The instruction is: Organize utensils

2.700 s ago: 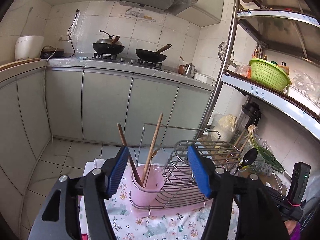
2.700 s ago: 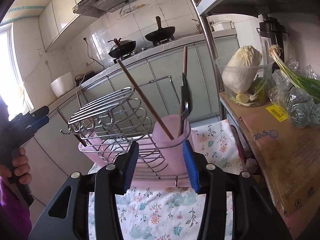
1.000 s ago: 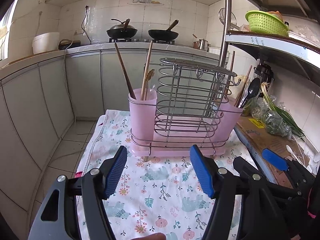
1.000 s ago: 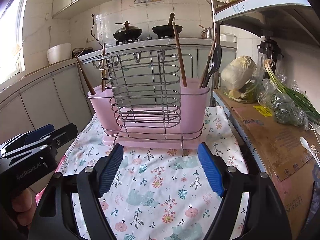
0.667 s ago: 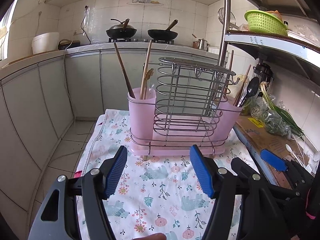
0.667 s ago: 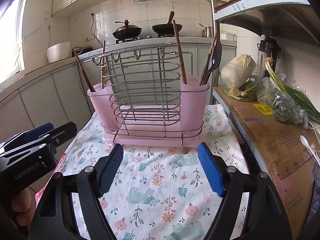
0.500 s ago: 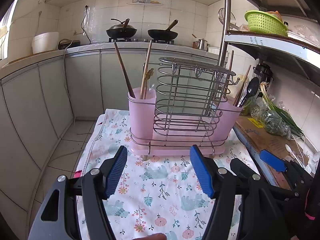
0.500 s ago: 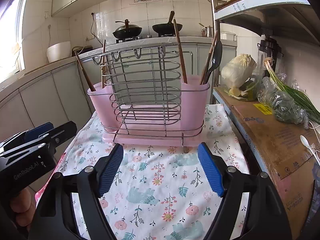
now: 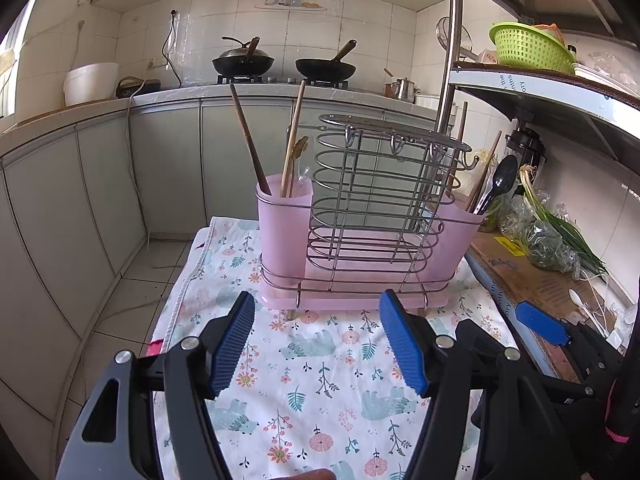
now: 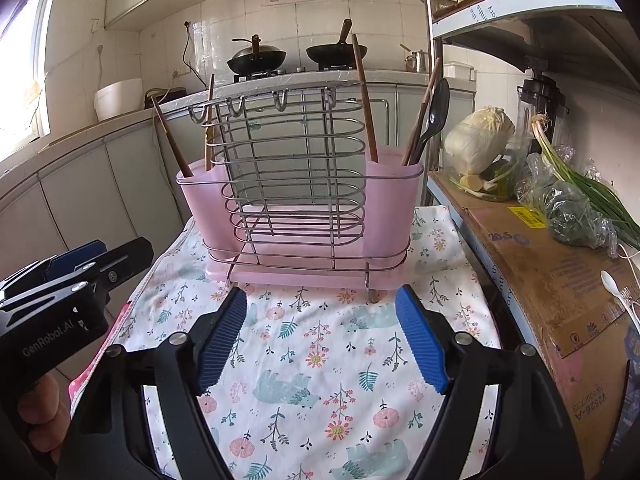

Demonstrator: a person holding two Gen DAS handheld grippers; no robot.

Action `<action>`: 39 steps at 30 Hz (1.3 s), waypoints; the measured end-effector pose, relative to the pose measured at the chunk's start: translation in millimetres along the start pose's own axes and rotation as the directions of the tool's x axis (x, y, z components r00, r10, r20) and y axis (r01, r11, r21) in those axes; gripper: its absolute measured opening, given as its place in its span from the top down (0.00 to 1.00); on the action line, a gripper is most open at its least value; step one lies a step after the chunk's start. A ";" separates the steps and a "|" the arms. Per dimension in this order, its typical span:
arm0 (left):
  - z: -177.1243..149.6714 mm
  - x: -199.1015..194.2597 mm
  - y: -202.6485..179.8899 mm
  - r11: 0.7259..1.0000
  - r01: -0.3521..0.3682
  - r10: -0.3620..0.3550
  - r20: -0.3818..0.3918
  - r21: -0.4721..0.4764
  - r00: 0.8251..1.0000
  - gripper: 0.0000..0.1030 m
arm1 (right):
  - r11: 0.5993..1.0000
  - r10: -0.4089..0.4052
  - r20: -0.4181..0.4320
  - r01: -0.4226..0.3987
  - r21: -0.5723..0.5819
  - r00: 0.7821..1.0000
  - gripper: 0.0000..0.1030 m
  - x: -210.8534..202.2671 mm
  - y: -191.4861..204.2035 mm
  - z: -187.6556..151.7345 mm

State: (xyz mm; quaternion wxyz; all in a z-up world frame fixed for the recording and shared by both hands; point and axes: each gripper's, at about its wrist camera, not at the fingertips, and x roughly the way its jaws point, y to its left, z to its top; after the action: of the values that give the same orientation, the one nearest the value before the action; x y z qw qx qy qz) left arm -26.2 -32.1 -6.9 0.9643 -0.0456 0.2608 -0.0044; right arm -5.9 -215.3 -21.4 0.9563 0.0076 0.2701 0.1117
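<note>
A pink utensil holder with a wire rack point(image 9: 368, 240) point(image 10: 300, 208) stands on a floral cloth point(image 9: 320, 360) point(image 10: 320, 360). Its left cup point(image 9: 282, 224) holds chopsticks and a wooden spoon. Its right cup point(image 10: 394, 200) holds chopsticks and a black spoon point(image 10: 434, 116) point(image 9: 500, 184). My left gripper point(image 9: 316, 344) is open and empty, a short way in front of the holder. My right gripper point(image 10: 320, 340) is open and empty, also in front of it. Each gripper shows at the edge of the other's view.
A cardboard-covered shelf point(image 10: 560, 280) to the right carries cabbage point(image 10: 480, 140), bagged greens point(image 10: 576, 204) and white plastic spoons point(image 10: 618, 292). A metal shelf post point(image 9: 450, 60) rises behind the holder. Kitchen cabinets and woks point(image 9: 244, 62) are at the back. The floor drops off to the left.
Both grippers have pulled back from the holder and lowered since 2.7 s ago. In the last second they have barely moved.
</note>
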 end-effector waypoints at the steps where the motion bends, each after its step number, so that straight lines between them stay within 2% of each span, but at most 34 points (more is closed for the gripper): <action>1: 0.0 0.1 0.3 1.000 0.000 0.000 0.000 0.000 1.000 0.37 | 1.000 -0.001 0.000 0.001 -0.001 1.000 0.25 -0.1 0.3 -0.1; 39: -1.0 -3.3 -0.2 1.000 0.005 -0.005 0.001 0.001 1.000 0.39 | 1.000 0.000 -0.009 0.000 -0.018 1.000 0.25 -0.4 3.8 1.3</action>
State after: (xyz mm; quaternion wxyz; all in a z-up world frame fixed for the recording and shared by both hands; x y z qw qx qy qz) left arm -29.6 -32.3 -6.2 0.9645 -0.0457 0.2601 -0.0071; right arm -6.4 -211.7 -19.8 0.9551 -0.0017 0.2733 0.1143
